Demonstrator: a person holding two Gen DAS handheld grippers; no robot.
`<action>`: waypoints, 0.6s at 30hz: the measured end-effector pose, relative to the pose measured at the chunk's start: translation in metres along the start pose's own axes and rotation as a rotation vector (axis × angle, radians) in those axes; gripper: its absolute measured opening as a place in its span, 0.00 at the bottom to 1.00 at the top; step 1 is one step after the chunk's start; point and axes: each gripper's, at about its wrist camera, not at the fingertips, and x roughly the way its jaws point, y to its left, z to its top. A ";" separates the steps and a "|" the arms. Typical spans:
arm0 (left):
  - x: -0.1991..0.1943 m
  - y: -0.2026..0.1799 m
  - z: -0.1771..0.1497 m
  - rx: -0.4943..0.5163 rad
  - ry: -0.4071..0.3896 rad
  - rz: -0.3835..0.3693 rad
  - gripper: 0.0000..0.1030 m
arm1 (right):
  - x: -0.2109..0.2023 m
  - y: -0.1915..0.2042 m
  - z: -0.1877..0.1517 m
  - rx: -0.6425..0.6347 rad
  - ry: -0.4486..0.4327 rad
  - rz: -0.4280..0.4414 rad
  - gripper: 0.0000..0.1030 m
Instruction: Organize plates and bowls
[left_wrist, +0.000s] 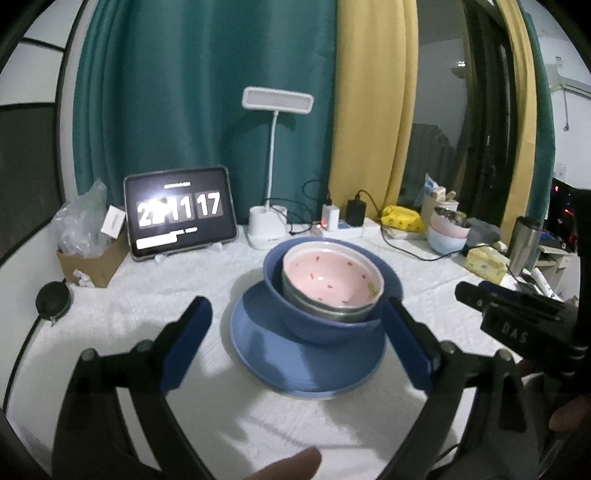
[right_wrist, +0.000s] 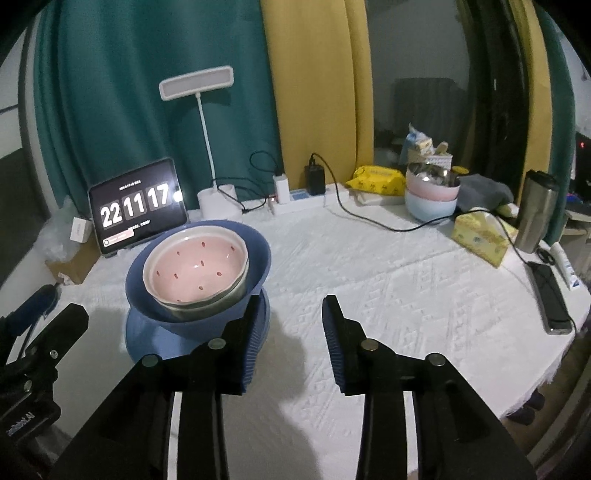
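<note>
Home room, likely a bedroom or living space. Teal curtain (right_wrist: 147, 92) and yellow curtain (right_wrist: 314, 92) behind a table with white cloth (right_wrist: 388, 277); on it a desk lamp (right_wrist: 197, 83), clock tablet (right_wrist: 136, 206), tissue box (right_wrist: 480, 236), thermos (right_wrist: 535, 210).

Left tongs (left_wrist: 297, 336): two black arms, each ending in a blue pad, with round silver screw heads at the joints. Right tongs (right_wrist: 290, 339): the same black frame, with blue pads ribbed along their edges and silver screws on each arm. Seen from the left view, the right tongs' black body bears pale letters "DAS". A bare fingertip (left_wrist: 291, 463) shows at the bottom edge.
</note>
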 end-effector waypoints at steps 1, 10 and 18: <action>-0.004 -0.002 0.001 0.002 -0.008 -0.001 0.91 | -0.004 -0.001 0.000 -0.003 -0.008 -0.001 0.34; -0.040 -0.016 0.007 0.014 -0.068 -0.006 0.91 | -0.049 -0.009 0.001 -0.020 -0.108 -0.014 0.35; -0.071 -0.030 0.013 0.037 -0.113 -0.002 0.91 | -0.091 -0.012 -0.001 -0.046 -0.187 -0.013 0.53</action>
